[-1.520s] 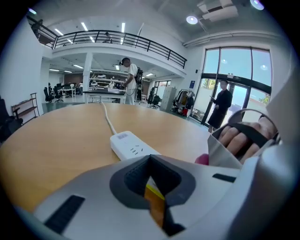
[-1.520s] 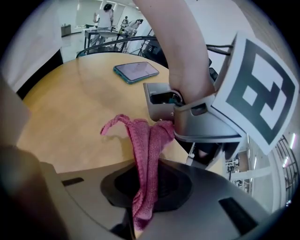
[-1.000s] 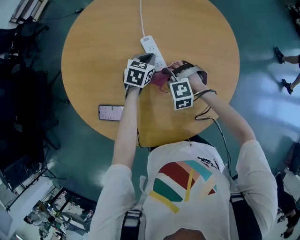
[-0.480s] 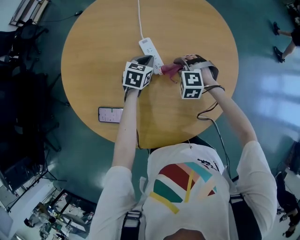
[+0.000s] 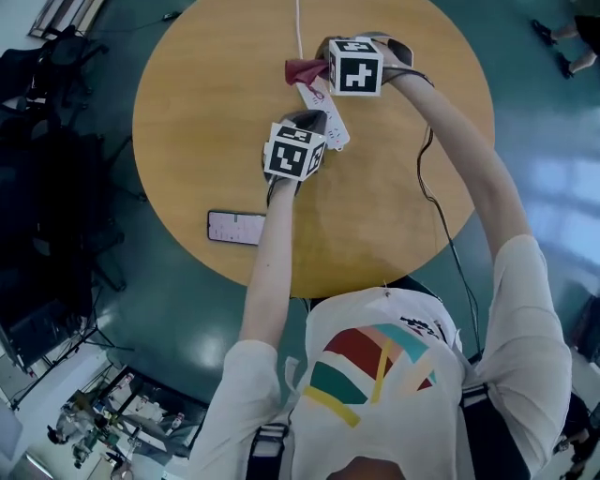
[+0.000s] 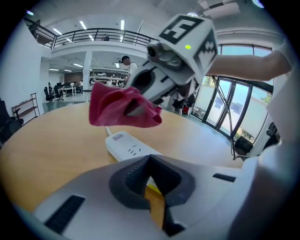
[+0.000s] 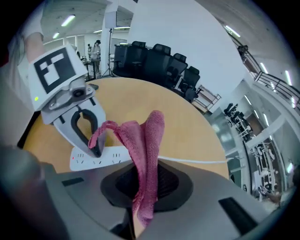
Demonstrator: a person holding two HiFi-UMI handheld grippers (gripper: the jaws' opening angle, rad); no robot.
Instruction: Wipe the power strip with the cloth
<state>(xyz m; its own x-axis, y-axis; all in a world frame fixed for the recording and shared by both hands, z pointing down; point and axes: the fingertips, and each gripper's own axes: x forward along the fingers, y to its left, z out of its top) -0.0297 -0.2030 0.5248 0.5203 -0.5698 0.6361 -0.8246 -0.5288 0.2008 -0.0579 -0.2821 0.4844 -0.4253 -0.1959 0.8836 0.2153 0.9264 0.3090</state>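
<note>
Your right gripper is clamped tight on the cloth. A bunched pink fold runs down between the jaws and the rest of it flops forward, loose. Your left gripper is fully closed with nothing between its jaws, and its tips are down on the near part of the power strip, apparently pinning it.

The strip lies flat on the round wooden table, angled away from you, with its white cord running off the far edge. The cloth hangs at the strip's far end, by the cord. Whether it actually touches the plastic there I cannot tell.

The cloth looks soft, limp and light, so it will drape and drag rather than push. A grip on a gathered fold, as you have it, should leave a pad of fabric free to wipe with.

The strip looks rigid, smooth and light, and is likely to skate on the wood under a sideways stroke — hold it down at one end and wipe towards the other. The sockets want only gentle pressure.

Count: two grippers, one cloth, one power strip with one cord, one phone lying well apart near your edge of the table.
</note>
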